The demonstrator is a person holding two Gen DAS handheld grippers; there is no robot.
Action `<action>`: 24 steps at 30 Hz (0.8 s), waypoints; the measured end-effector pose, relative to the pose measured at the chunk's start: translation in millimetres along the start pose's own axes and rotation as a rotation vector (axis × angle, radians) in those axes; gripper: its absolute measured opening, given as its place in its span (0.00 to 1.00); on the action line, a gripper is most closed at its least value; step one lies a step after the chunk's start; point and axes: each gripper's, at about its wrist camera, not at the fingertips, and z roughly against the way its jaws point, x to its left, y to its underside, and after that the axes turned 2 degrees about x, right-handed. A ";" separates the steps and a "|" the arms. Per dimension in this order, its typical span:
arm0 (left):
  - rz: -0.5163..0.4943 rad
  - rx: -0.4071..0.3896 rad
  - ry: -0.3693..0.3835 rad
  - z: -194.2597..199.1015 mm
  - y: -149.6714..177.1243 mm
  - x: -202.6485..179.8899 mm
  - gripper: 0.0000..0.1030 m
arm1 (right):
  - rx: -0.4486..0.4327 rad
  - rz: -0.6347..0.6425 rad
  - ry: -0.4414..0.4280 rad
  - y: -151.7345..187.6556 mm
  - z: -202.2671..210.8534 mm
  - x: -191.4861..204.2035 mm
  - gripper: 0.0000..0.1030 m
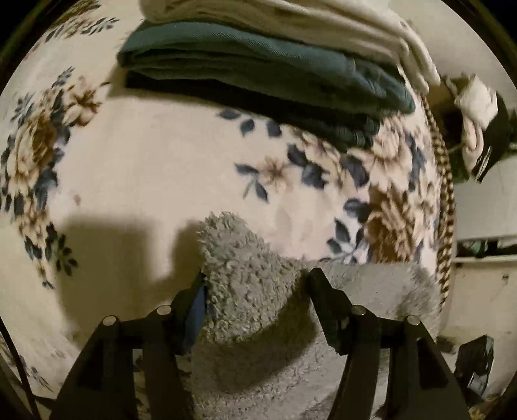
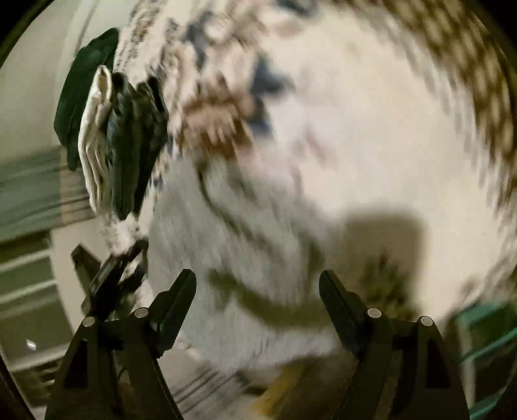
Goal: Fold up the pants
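Grey fuzzy pants (image 1: 248, 290) bunch up between the fingers of my left gripper (image 1: 255, 284), which is shut on a thick fold of them just above the floral blanket (image 1: 145, 168). In the right wrist view the same grey pants (image 2: 232, 245) lie blurred on the blanket (image 2: 371, 135). My right gripper (image 2: 258, 284) is open and empty above them. The other gripper (image 2: 110, 278) shows at the left edge of that view.
A stack of folded clothes lies at the far side of the blanket: teal pants (image 1: 258, 68) under cream ones (image 1: 307, 22). The stack also shows in the right wrist view (image 2: 119, 135). The blanket's checked edge (image 1: 442, 200) runs at the right, with furniture beyond.
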 end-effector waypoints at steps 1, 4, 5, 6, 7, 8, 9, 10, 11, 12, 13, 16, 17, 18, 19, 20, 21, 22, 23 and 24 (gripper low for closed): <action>-0.004 0.001 -0.005 -1.8 0.6 -0.2 0.57 | 0.018 -0.009 -0.022 6.1 -9.8 -5.2 0.78; 0.001 0.003 -0.012 -5.7 0.7 3.6 0.57 | 0.054 -0.011 -0.022 17.9 -50.0 -7.8 0.22; 0.002 0.004 -0.013 -6.8 0.8 5.4 0.57 | 0.044 -0.006 0.007 20.9 -54.8 -6.8 0.13; 0.006 0.008 -0.012 -8.1 1.2 7.4 0.57 | 0.025 0.001 0.021 24.1 -54.5 -5.8 0.12; 0.010 0.011 -0.009 -9.6 1.5 8.4 0.57 | -0.014 0.006 0.043 29.4 -47.2 -4.6 0.08; 0.012 0.013 -0.007 -10.3 2.1 8.9 0.57 | -0.040 0.006 0.047 33.5 -40.5 -3.6 0.08; 0.009 0.014 -0.010 -10.9 2.8 8.8 0.57 | -0.067 0.006 0.051 39.9 -30.1 -2.7 0.07; 0.007 0.014 -0.012 -11.4 3.7 8.3 0.57 | -0.085 -0.004 0.043 46.4 -20.3 -3.0 0.07; 0.004 0.015 -0.011 -11.3 4.2 7.5 0.57 | -0.092 -0.006 0.038 50.6 -13.7 -2.5 0.07; -0.002 0.015 -0.010 -11.9 4.6 5.7 0.57 | -0.095 -0.002 0.052 56.1 -8.3 -2.4 0.07; -0.005 0.015 -0.011 -12.2 4.8 4.5 0.57 | -0.097 -0.003 0.061 60.5 -5.5 -4.5 0.07; -0.016 0.014 -0.012 -13.5 4.6 1.3 0.57 | -0.074 -0.041 0.094 62.9 -11.5 -21.0 0.07; -0.016 0.014 -0.009 -13.7 4.2 0.9 0.57 | -0.067 -0.062 0.100 61.4 -15.8 -28.3 0.07; -0.016 0.014 -0.009 -13.7 3.9 0.6 0.57 | -0.037 -0.091 0.109 58.6 -26.0 -37.9 0.08; -0.019 0.012 -0.011 -13.6 3.7 0.1 0.57 | 0.025 -0.110 0.118 54.5 -40.8 -45.6 0.14; -0.022 0.011 -0.013 -13.4 3.7 -0.3 0.57 | 0.064 -0.116 0.124 51.9 -48.8 -47.8 0.30; -0.024 0.010 -0.018 -12.8 3.9 -0.5 0.57 | 0.095 -0.128 0.132 50.2 -53.3 -49.4 0.37; -0.024 0.009 -0.018 -12.3 4.2 -1.3 0.57 | 0.096 -0.124 0.136 49.6 -50.5 -46.8 0.52; -0.025 0.004 -0.017 -10.5 5.1 -2.0 0.57 | 0.083 -0.103 0.140 48.8 -43.3 -40.8 0.70; -0.024 0.003 -0.023 -8.8 6.3 -2.8 0.57 | 0.048 -0.069 0.146 48.5 -29.7 -31.5 0.77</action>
